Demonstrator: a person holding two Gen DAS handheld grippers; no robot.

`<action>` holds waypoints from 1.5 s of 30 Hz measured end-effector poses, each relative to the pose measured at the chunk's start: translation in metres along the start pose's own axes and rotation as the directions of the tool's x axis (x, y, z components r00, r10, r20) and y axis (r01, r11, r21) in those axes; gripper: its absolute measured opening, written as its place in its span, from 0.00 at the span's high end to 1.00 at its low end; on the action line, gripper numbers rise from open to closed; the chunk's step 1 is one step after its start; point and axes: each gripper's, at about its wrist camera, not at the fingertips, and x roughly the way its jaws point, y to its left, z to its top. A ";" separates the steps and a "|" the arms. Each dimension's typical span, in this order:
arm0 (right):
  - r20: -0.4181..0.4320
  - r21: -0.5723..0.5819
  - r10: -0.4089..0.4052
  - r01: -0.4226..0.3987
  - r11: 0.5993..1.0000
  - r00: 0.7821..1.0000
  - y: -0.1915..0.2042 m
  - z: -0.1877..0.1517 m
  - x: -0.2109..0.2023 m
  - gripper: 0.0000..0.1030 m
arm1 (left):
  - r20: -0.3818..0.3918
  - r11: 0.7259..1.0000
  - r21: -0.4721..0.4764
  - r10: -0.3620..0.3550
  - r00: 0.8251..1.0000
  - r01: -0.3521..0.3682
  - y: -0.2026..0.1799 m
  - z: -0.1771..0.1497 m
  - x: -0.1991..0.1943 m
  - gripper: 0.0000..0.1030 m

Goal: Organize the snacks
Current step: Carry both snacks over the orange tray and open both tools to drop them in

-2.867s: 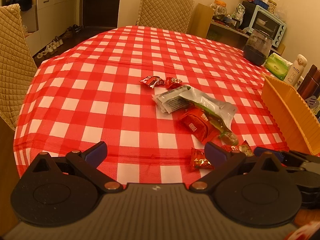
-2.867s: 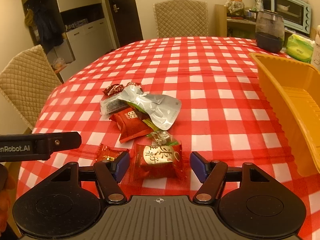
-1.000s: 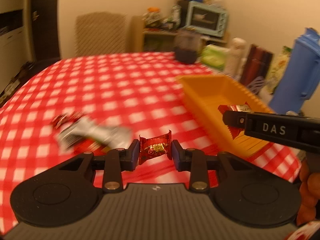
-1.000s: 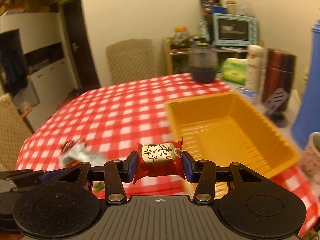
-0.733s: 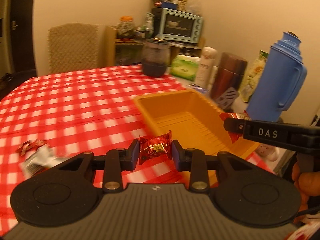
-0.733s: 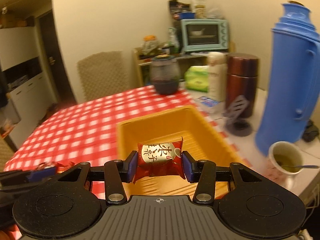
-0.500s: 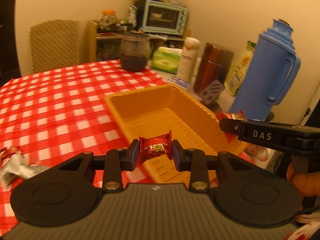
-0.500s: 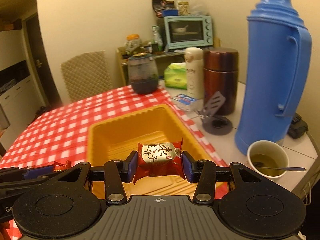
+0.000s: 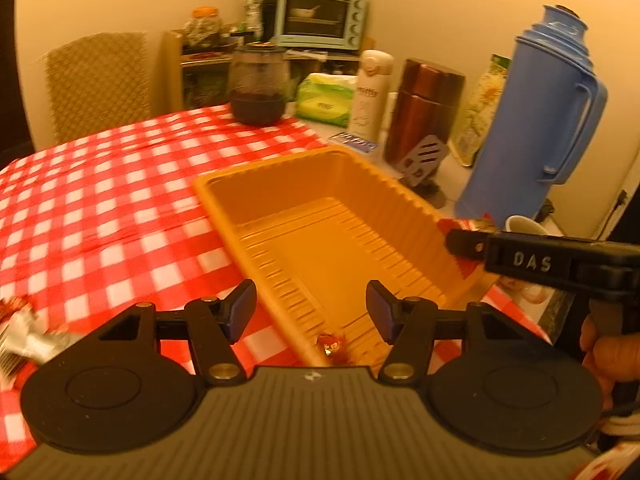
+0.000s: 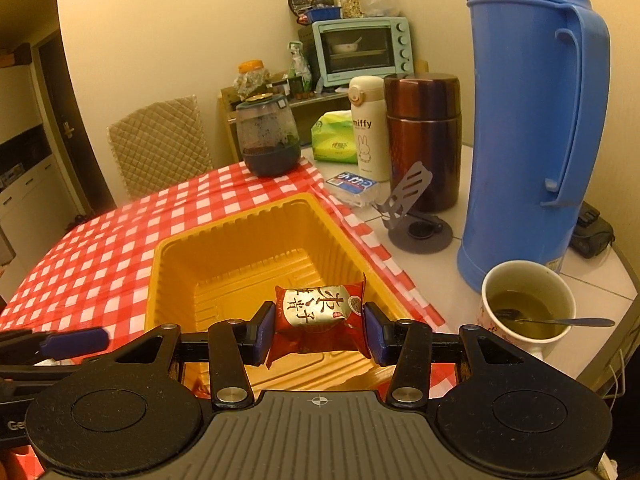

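Note:
An orange plastic tray (image 9: 304, 184) (image 10: 168, 248) stands on the red checked tablecloth. My left gripper (image 9: 311, 312) hovers over its near end, its jaws opening with nothing between them. Below it a small red candy (image 9: 331, 346) lies on the tray floor. My right gripper (image 10: 319, 334) is shut on a red snack packet (image 10: 318, 312) with a gold label, held above the tray's near right part. In the left wrist view the right gripper (image 9: 460, 242) reaches in from the right with that packet at the tray's right rim.
A tall blue thermos (image 10: 532, 120), a brown flask (image 10: 424, 132), a white bottle (image 10: 368, 128) and a cup of tea with a spoon (image 10: 524, 308) stand right of the tray. A dark jar (image 9: 258, 88) sits behind it. More snacks (image 9: 24, 336) lie at the left.
The left jaws have spread and the red candy has dropped from them into the tray. Both grippers have swung right, from the snack pile to over the tray. The right grip is unchanged.

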 end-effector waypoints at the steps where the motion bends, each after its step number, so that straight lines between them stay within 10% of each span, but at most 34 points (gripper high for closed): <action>1: -0.003 0.002 0.002 -0.002 1.000 1.000 0.001 0.000 0.002 0.54 | 0.001 1.000 -0.010 0.009 1.000 -0.009 0.003 -0.002 -0.003 0.44; 13: -0.017 0.000 0.077 -0.077 0.997 0.997 0.015 0.000 0.014 0.53 | 0.017 0.994 -0.093 0.051 0.999 -0.049 0.027 -0.013 -0.021 0.44; 17: -0.018 0.048 0.121 -0.120 0.992 0.993 0.013 0.001 0.016 0.28 | 0.017 0.993 -0.108 0.052 0.999 -0.050 0.030 -0.014 -0.027 0.44; 45: -0.013 0.035 0.129 -0.129 0.991 0.992 0.058 -0.022 -0.095 0.28 | 0.044 0.965 -0.227 0.143 0.989 -0.129 0.048 -0.045 -0.139 0.38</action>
